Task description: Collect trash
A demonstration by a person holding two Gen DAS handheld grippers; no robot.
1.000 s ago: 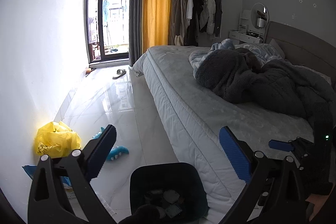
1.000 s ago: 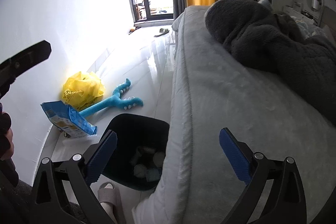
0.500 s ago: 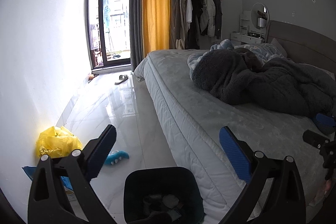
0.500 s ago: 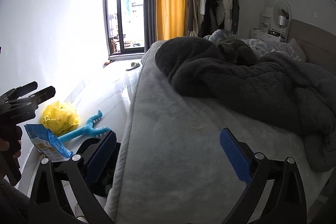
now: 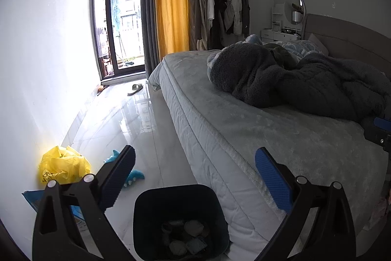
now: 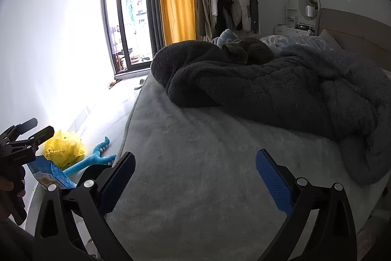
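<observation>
Two views here, and they split the room between them: the left wrist one looks down into the dark trash bin point(image 5: 180, 219) on the floor hard against the bed point(image 5: 244, 129), with a few crumpled pale scraps of trash point(image 5: 193, 228) lying at its bottom, which the right wrist view can't see at all. The right wrist view instead sits over the mattress and catches a grey cat point(image 6: 249, 51) curled on top of the dark fleece blanket point(image 6: 281, 94), plus a blue snack bag point(image 6: 48, 173) on the floor by the wall next to the yellow plastic bag point(image 6: 64, 148) and the blue toy point(image 6: 95, 160). Left gripper point(image 5: 194, 177) is spread wide, nothing between the fingers, hanging above the bin. Right gripper point(image 6: 195, 179) is spread just as wide and empty too, over bare bedsheet. Compared with a second ago, the right one has swung up from the bin side onto the bed, so the bin dropped out of its view, and the left one has tipped up a bit so more of the room shows.
</observation>
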